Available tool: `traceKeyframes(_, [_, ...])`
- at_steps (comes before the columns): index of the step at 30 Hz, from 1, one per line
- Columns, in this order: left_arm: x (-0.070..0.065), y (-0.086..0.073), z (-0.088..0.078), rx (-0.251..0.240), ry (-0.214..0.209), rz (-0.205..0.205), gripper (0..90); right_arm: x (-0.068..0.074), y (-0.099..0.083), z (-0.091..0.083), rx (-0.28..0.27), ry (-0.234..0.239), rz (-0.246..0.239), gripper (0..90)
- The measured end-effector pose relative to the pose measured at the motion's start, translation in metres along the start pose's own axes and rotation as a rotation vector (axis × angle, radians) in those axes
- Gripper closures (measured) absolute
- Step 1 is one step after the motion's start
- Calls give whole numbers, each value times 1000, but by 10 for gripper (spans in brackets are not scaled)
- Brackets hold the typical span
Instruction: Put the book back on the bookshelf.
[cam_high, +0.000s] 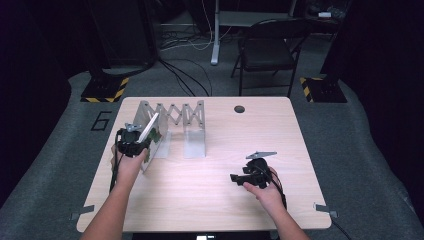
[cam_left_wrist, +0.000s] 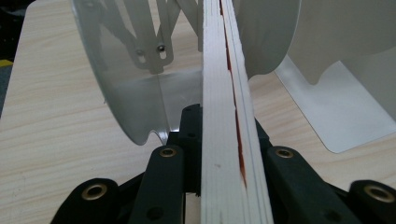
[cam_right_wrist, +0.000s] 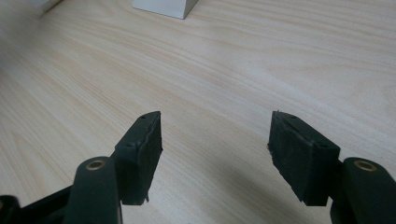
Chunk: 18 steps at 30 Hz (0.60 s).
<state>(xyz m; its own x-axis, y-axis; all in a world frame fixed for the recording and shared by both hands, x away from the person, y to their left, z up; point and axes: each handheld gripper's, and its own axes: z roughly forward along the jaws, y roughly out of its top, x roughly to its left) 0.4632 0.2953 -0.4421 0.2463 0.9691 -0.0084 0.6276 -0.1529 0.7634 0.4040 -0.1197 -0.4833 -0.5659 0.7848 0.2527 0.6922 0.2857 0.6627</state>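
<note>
One book (cam_high: 150, 129), one metal accordion rack (cam_high: 172, 117) with several dividers, two tongs. Left tongs (cam_high: 134, 145) clamped on the book; in the left gripper view the book (cam_left_wrist: 229, 116) runs edge-on straight up between the jaws, page block pale with a red streak. Book sits tilted at the rack's left end, just beside a curved divider (cam_left_wrist: 135, 93). Right tongs (cam_high: 245, 179) hover low over bare table (cam_high: 200, 200), jaws apart with nothing between them (cam_right_wrist: 215, 149), well apart from book and rack. Rack stands toward the far left of the table; front half and right side are open. Round hole (cam_high: 239, 109) near the far edge.
</note>
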Motion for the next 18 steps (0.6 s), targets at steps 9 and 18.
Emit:
traceKeyframes(9, [-1,-1,8,34,11,16,753,0,1,-1,-4,-2,-2,348])
traceKeyframes(18, [0,0,9,35,11,11,752,3,1,-1,4,-3,-8,348])
